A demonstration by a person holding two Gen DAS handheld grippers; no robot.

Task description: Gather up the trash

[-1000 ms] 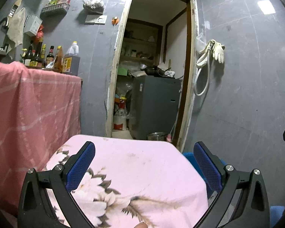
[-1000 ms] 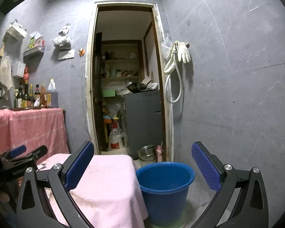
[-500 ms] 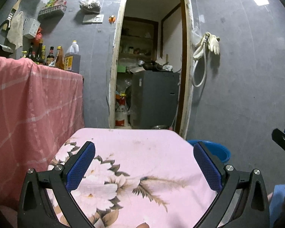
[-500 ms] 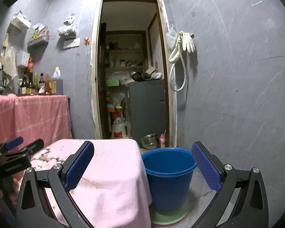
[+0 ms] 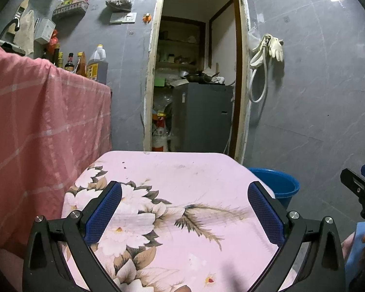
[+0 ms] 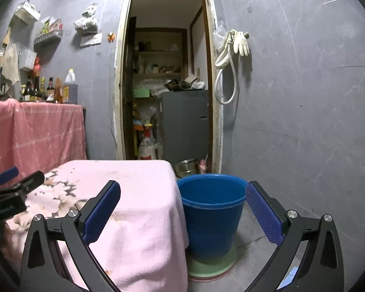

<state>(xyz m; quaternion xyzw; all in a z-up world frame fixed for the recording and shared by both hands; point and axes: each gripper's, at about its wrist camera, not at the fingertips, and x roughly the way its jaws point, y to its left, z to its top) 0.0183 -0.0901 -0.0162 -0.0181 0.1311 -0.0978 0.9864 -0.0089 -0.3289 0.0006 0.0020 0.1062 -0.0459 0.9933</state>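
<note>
1. Hidden or cut off: the left tool (image 5: 184,215) blocks the near edge of the bench (image 5: 172,170) in its own view. In the left view the bench covers most of the bucket (image 5: 277,182), leaving only part of its rim and wall. The right tool (image 5: 360,189) shows there only as a black and blue tip at the frame edge.
2. Hard to make out: goods on the shelves (image 6: 158,73) beyond the doorway are dim and cannot be identified. No loose trash can be made out on the bench cloth in either view; the dark specks on it are too small to identify.
3. Count: two tools, one bucket, one cloth-covered bench, one pink-draped counter (image 6: 34,129). The bottles (image 6: 46,90) on that counter stand too close together for a firm count.
4. Left tool: jaws spread wide, gripping nothing, above the flowered cloth.
5. Right tool (image 6: 182,209): jaws spread wide, gripping nothing, aimed at the bench corner and the bucket.
6. Containers: the bucket stands upright on a green disc (image 6: 211,265) on the floor, just beside the bench's right corner. The visible part of its inside shows no contents; its bottom is out of sight. A metal pot (image 6: 186,166) sits on the floor at the doorway; contents cannot be told.
7. A hose and gloves (image 6: 241,42) hang on the wall right of the doorway.
</note>
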